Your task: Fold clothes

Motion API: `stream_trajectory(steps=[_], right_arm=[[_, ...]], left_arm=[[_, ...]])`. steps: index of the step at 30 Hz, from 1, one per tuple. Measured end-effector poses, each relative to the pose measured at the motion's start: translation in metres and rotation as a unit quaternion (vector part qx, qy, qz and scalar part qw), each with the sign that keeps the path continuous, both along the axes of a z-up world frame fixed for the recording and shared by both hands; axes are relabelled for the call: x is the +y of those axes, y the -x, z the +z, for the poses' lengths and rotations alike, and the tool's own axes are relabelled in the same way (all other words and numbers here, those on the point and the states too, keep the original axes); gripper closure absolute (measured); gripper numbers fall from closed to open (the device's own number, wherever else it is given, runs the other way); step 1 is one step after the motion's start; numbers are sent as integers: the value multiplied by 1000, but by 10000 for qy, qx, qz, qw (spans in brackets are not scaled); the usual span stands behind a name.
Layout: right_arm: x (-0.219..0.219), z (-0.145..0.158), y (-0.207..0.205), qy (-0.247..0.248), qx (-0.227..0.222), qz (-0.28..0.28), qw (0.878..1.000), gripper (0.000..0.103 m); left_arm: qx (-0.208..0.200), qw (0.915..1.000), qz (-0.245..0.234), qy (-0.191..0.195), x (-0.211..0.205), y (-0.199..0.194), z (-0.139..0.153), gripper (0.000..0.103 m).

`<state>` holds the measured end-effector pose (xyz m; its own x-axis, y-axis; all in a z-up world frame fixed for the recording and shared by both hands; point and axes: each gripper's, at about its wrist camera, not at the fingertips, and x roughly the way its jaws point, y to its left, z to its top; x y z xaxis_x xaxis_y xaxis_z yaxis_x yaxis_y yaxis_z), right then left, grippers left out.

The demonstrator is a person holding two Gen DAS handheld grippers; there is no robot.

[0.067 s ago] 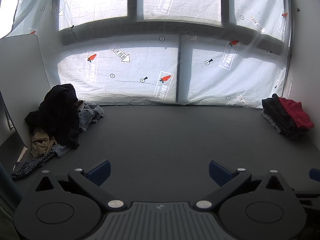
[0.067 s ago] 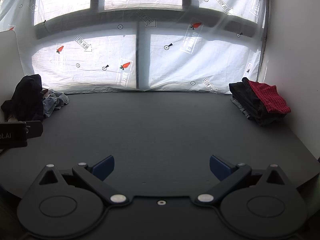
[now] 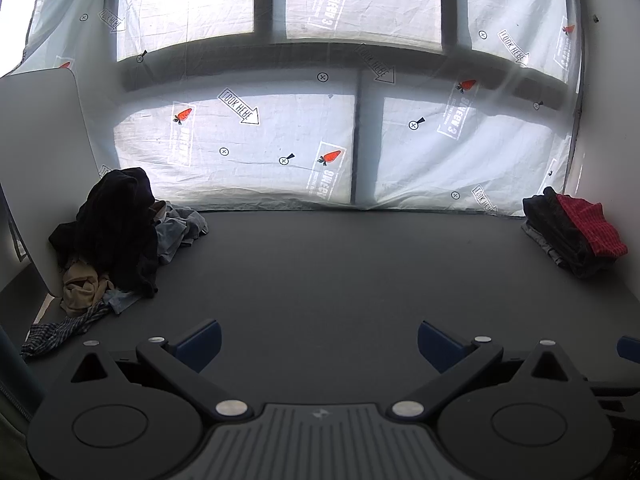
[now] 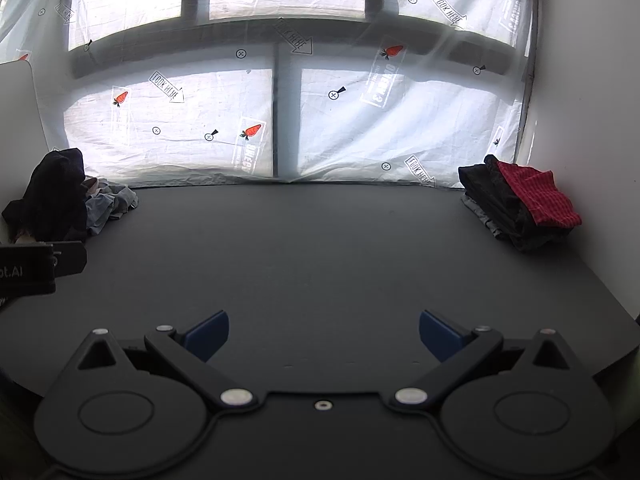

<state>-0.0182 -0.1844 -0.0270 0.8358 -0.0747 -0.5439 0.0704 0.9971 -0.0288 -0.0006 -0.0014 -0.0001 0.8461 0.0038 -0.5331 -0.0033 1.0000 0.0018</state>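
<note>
A heap of unfolded clothes lies at the table's far left, a dark garment on top of tan, pale blue and checked pieces; in the right wrist view the same heap shows at the left edge. A folded stack with a red checked piece on top sits at the far right, and it appears again as the stack in the right wrist view. My left gripper stands open over bare table near the front edge. My right gripper is open too, holding nothing.
The dark grey table ends at a printed plastic sheet over windows. A white panel stands behind the heap at left, a white wall at right. Part of the left gripper's body shows at the right wrist view's left edge.
</note>
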Motion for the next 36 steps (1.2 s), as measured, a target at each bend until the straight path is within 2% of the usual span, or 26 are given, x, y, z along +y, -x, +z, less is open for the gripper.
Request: stream_trajectory(steps=[36], right_arm=[[-2,-7,-2,31,-3,62,10000,0]], left_arm=[[51,10000,-23,13,2,-4,-4,0]])
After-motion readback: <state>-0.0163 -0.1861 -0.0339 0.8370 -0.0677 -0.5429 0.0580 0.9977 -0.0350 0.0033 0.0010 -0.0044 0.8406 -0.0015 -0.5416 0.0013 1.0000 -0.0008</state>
